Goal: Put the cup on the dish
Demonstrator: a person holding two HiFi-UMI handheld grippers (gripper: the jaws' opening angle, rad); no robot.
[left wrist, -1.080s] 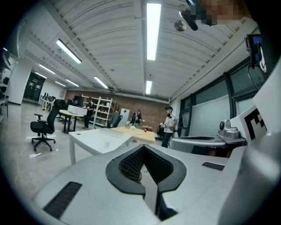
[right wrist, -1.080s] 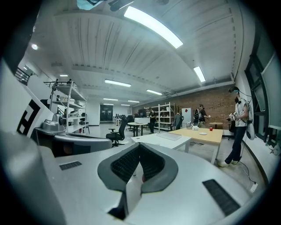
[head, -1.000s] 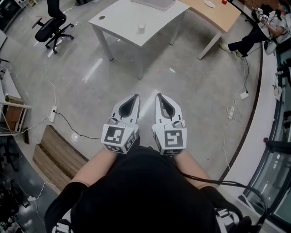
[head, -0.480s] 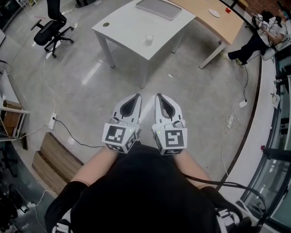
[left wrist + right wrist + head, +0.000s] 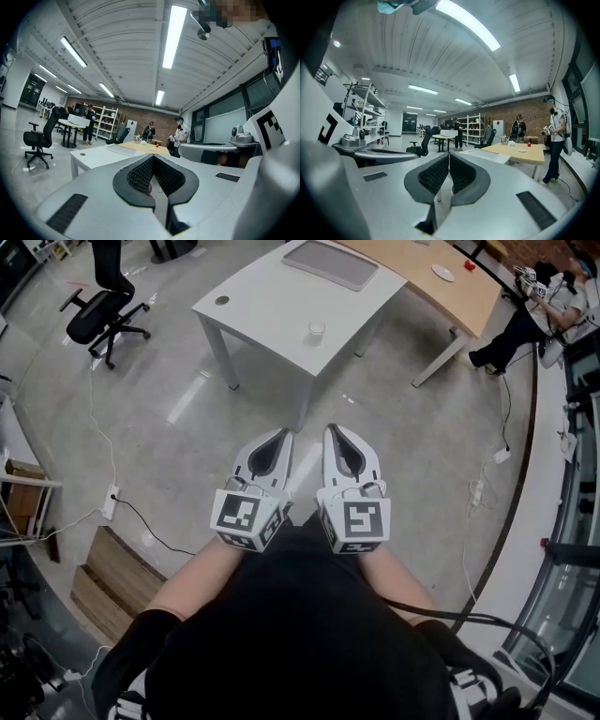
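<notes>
One office chair (image 5: 98, 310) stands at far left. Two grippers: left gripper (image 5: 281, 435) and right gripper (image 5: 330, 430), side by side, each with jaws together and nothing between them. One cup (image 5: 317, 330), small, pale and upright, stands on the white table (image 5: 262, 306). One white dish (image 5: 442, 274) lies on the wooden table (image 5: 459, 296), well apart from the cup.

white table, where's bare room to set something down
The white table is mostly bare: the wide middle between the grey tray, the cup and the round spot. Tightest at the near edge by the cup.
</notes>
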